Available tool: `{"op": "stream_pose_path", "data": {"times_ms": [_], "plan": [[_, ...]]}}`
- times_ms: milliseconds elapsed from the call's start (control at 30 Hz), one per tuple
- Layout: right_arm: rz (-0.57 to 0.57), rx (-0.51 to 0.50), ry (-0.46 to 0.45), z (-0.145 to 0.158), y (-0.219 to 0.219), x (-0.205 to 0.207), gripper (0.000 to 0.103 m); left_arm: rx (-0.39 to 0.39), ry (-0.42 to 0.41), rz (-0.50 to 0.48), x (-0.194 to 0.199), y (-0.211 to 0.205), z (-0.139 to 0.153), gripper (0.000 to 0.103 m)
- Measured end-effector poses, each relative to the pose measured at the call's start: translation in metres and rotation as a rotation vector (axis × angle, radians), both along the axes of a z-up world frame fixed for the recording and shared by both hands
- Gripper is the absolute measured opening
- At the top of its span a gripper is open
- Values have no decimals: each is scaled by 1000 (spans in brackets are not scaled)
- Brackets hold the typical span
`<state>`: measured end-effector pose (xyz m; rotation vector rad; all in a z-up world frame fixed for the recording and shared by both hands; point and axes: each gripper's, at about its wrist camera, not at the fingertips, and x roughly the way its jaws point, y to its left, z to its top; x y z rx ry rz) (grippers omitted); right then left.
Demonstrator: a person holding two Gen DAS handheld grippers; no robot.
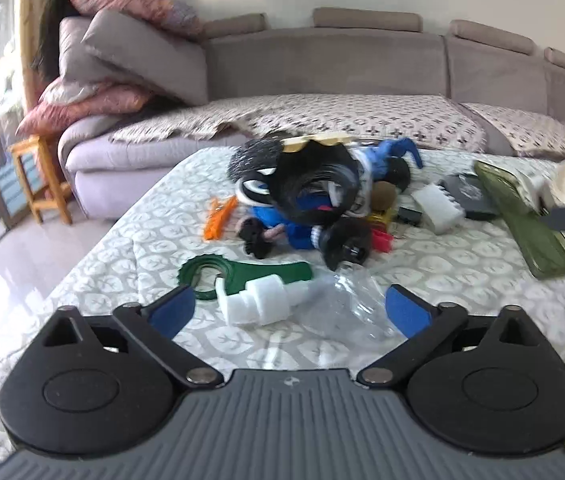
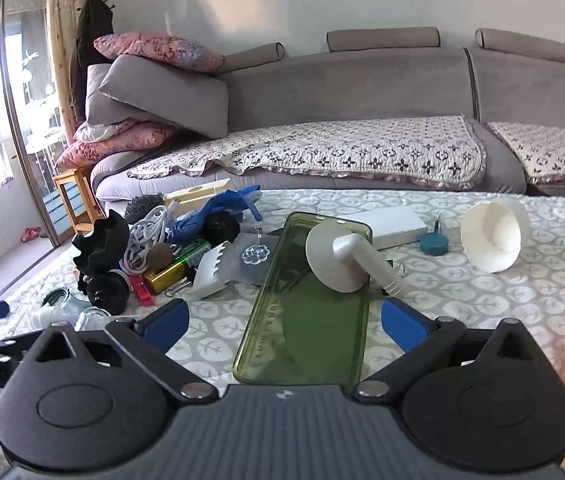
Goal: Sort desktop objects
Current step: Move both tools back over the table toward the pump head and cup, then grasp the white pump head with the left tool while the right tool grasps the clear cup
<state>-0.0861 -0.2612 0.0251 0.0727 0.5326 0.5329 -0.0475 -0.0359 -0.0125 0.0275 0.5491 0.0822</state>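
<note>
Left gripper: my left gripper (image 1: 288, 312) has its jaws spread wide and holds nothing. Low centre of the left wrist view, the white plastic fitting (image 1: 256, 300) lies between the blue pads, nearer the left one; I cannot tell whether that pad touches it.

Right gripper: my right gripper (image 2: 284, 326) is likewise wide apart and empty, straddling the near end of the green phone case (image 2: 306, 320), low centre of the right wrist view. I see no contact.

Why so placed: I judge each gripper is lined up on the loose item closest to it, at the edge of the clutter, where the fingers have room.

Task's things: the main pile (image 1: 310, 196) sits mid-frame in the left view, everything tangled and overlapping on the quilted cloth (image 1: 102, 264).

Fitting: hard, matte, stepped cylinder; it may roll if nudged.

Green wrench (image 1: 242, 274): flat plastic with a toothed ring, tucked partly behind the fitting.

Clear wrapper (image 1: 346, 300): crinkled film just right of the fitting, likely slippery.

Phone case: translucent, thin, shallow-rimmed, probably flexible. A white suction-cup piece (image 2: 342, 260) leans on its far half, so lifting the case could tip it off.

White cup (image 2: 492, 236): lying on its side, upper right of the right view, apart from the rest.

Cloth: soft, padded, leaf-printed; it may bunch under a scraping finger.
</note>
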Motion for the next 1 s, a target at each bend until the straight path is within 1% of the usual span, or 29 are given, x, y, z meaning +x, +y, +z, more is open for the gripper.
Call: {"op": "stream_pose_path", "data": {"times_ms": [67,100,133,200,267,300,333,400,433,467,533,567,633,733,867,900,1000], "plan": [[-3,0,8,-2,0,1,103,-23,8,56,2,10,2,89],[-4,1,14,-3,0,2,103,-28,1,85,2,13,3,81],[-5,2,19,-4,-2,3,103,-28,-3,100,1,15,4,76],[-13,6,33,-7,-4,4,103,-19,-6,126,0,15,3,73],[-22,13,46,-8,-5,5,103,-18,11,131,1,15,2,71],[-22,12,46,-8,-5,6,103,-22,24,133,2,15,2,66],[-21,11,42,-7,-4,5,103,-26,35,138,4,14,2,58],[-9,-1,11,-2,-1,-1,103,-40,45,147,8,13,1,54],[6,-9,-14,1,1,-4,103,-46,50,151,8,14,1,50],[37,-18,-53,6,5,-11,103,-56,59,148,9,15,1,48],[136,-14,-114,15,18,-23,103,-70,77,147,9,17,0,38],[192,-15,-129,17,27,-28,103,-68,84,147,11,15,-1,38],[279,-64,-149,15,50,-40,103,-66,85,141,10,15,-2,38],[369,-116,-135,6,79,-50,103,-63,81,125,8,17,-4,38],[427,-216,-131,-7,118,-53,103,-74,85,116,8,21,-5,38],[431,-224,-127,-8,123,-51,103,-77,86,115,9,22,-5,38],[453,-290,-154,-14,140,-54,101,-81,88,110,9,25,-5,38]]}}
